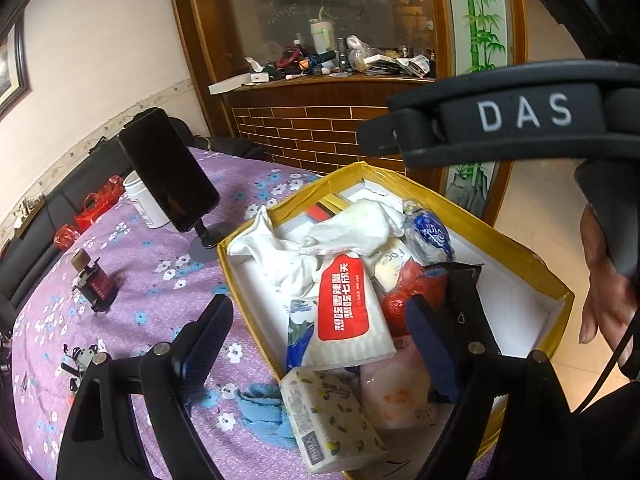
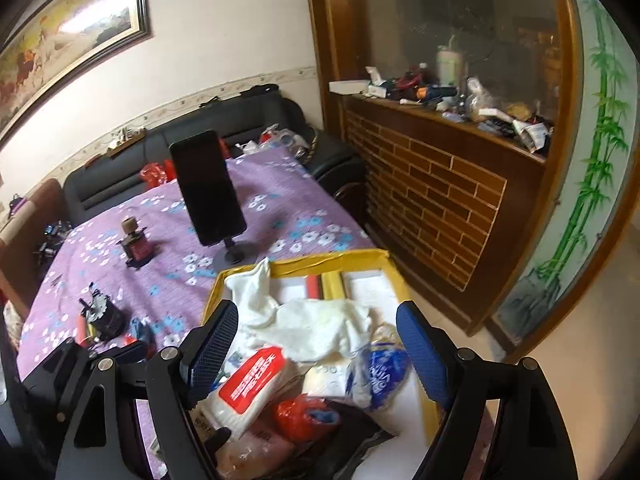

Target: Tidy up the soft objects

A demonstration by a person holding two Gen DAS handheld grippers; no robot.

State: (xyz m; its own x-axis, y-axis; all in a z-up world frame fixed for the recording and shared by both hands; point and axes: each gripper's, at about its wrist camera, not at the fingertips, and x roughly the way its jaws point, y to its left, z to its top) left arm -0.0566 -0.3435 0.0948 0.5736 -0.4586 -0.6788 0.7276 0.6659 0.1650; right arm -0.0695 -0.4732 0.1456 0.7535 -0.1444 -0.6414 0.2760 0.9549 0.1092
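Observation:
A yellow-rimmed box (image 1: pixel 516 236) stands on the purple table and holds soft things: a white cloth (image 1: pixel 296 248), a red-labelled wipes pack (image 1: pixel 344 312), a blue-white packet (image 1: pixel 428 236), a red bag (image 1: pixel 404 292), a pink pack (image 1: pixel 396 396). A patterned tissue pack (image 1: pixel 328 420) leans on the box's near corner. My left gripper (image 1: pixel 316 336) is open, straddling the box's left rim. My right gripper (image 2: pixel 320 344) is open above the box (image 2: pixel 320 260), over the cloth (image 2: pixel 316 328) and wipes pack (image 2: pixel 252 380). The right gripper also shows from the side at the upper right of the left wrist view.
A phone on a stand (image 1: pixel 168 168) stands behind the box, beside a white jar (image 1: pixel 140 200). A small red-black device (image 1: pixel 96 280) and a blue cloth (image 1: pixel 260 404) lie on the floral tablecloth (image 1: pixel 140 340). A dark sofa (image 2: pixel 120 168) and cluttered wooden counter (image 2: pixel 440 112) lie beyond.

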